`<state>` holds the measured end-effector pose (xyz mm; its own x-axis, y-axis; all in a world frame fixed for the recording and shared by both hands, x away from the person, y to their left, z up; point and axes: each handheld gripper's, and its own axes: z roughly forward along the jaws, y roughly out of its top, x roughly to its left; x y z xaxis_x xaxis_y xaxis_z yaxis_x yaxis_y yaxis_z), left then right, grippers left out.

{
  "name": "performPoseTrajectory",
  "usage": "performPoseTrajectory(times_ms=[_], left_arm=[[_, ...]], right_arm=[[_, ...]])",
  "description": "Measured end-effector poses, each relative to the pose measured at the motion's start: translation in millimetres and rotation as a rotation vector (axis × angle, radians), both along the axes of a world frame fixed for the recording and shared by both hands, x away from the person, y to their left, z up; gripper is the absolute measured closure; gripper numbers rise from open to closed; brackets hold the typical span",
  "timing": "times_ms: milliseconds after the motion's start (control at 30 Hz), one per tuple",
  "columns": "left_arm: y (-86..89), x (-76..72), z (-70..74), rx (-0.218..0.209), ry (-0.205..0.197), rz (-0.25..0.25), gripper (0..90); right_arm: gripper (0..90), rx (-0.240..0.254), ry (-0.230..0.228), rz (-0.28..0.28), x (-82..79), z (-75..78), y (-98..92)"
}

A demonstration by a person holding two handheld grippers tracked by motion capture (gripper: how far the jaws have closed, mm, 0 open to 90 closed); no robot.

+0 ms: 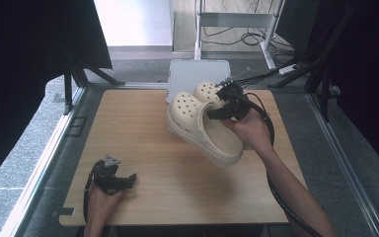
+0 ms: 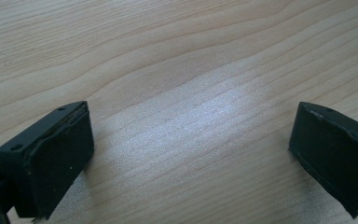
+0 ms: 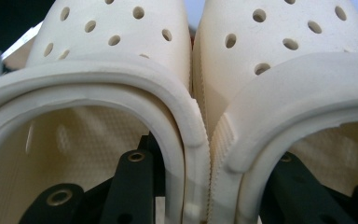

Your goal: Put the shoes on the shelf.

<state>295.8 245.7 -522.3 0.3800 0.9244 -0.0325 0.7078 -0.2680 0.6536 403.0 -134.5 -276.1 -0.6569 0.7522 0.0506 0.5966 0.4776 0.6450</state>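
Observation:
Two cream clogs with holes in their toes are held side by side above the far right part of the wooden table [image 1: 143,143]. The nearer clog [image 1: 202,131] tilts down toward me and the second clog [image 1: 207,91] lies behind it. My right gripper [image 1: 227,106] is shut on them. In the right gripper view one black jaw reaches into the left clog [image 3: 116,42] and the other into the right clog [image 3: 284,46], so my right gripper [image 3: 209,161] pinches their inner walls together. My left gripper [image 1: 123,180] rests near the front left corner, jaws wide apart over bare wood [image 2: 191,154].
A white flat box [image 1: 192,71] lies at the table's far edge, just behind the clogs. The right gripper's black cable [image 1: 271,148] trails along the forearm. Dark curtains flank both sides, and a metal stand [image 1: 237,22] with cables is on the floor beyond.

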Motion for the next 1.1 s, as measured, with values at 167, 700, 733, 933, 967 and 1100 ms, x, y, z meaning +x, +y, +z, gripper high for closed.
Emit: performPoseTrajectory(times_ms=[167, 700, 733, 933, 967, 1100], left_arm=[[0.2, 0.1, 0.0, 0.002, -0.001, -0.002, 0.0], [0.3, 0.0, 0.2, 0.002, 0.002, -0.007, 0.0], [0.1, -0.1, 0.2, 0.0, 0.004, -0.005, 0.0], [0.1, -0.2, 0.1, 0.001, 0.002, -0.006, 0.0], [0.1, -0.2, 0.1, 0.001, 0.002, -0.006, 0.0], [-0.4, 0.2, -0.1, -0.001, 0.0, -0.006, 0.0]], right_arm=[[66.9, 0.007, 0.014, -0.046, 20.2, 3.5, 6.7], [66.8, 0.009, 0.014, -0.273, 81.4, 11.4, 27.3], [66.8, 0.008, 0.017, -0.281, 84.1, 11.8, 28.6], [66.8, 0.051, 0.035, -0.341, 106.2, 14.1, 37.2], [66.8, 0.054, 0.034, -0.351, 109.6, 14.9, 38.4], [66.8, 0.063, 0.029, -0.39, 121.7, 18.2, 42.7]])
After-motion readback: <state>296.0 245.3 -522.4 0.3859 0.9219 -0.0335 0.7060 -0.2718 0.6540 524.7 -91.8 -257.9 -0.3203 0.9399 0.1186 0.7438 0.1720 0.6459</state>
